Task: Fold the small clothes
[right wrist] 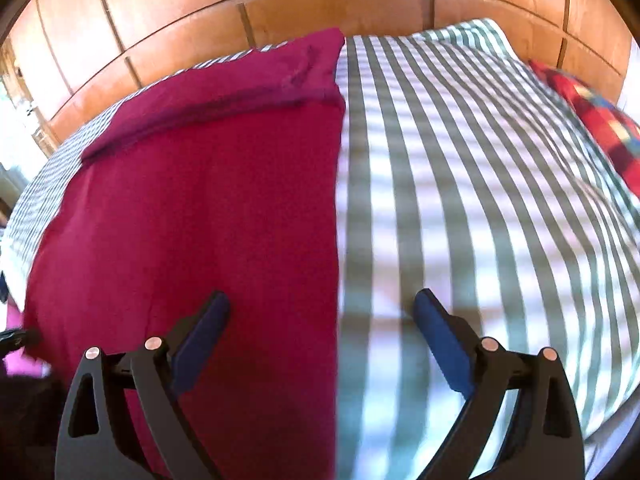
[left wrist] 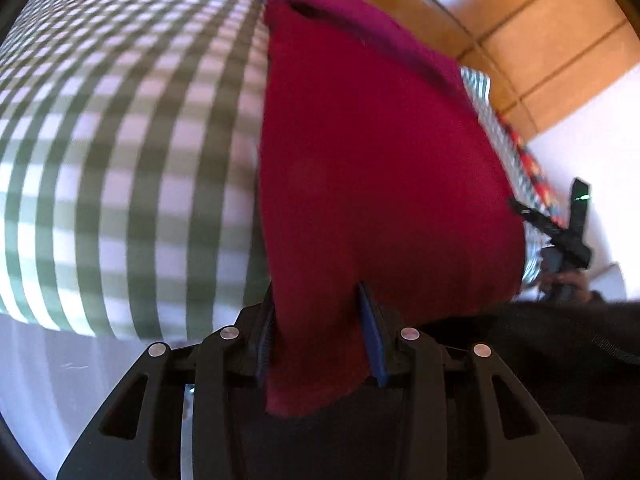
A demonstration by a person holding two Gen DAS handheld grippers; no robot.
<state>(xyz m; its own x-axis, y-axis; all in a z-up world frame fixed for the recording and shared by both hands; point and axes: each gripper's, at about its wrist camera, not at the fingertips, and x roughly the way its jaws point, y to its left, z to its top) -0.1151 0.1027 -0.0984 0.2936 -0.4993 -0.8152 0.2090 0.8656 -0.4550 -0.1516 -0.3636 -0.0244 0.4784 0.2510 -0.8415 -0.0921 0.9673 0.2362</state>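
1. Crimson knit garment (right wrist: pixel 192 216) lies flat on the green-and-white checked bedcover (right wrist: pixel 460 200).
2. Left gripper (left wrist: pixel 320 332) is clenched on the garment's near edge.
3. Right gripper (right wrist: pixel 320 320) is released, spread wide above the garment's edge.

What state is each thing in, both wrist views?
left hand-held gripper: shut on the red garment's edge.
right hand-held gripper: open, holding nothing, above the garment's right edge.
red garment: lying on the bed, far end folded over.
checked bedcover: spread under it.
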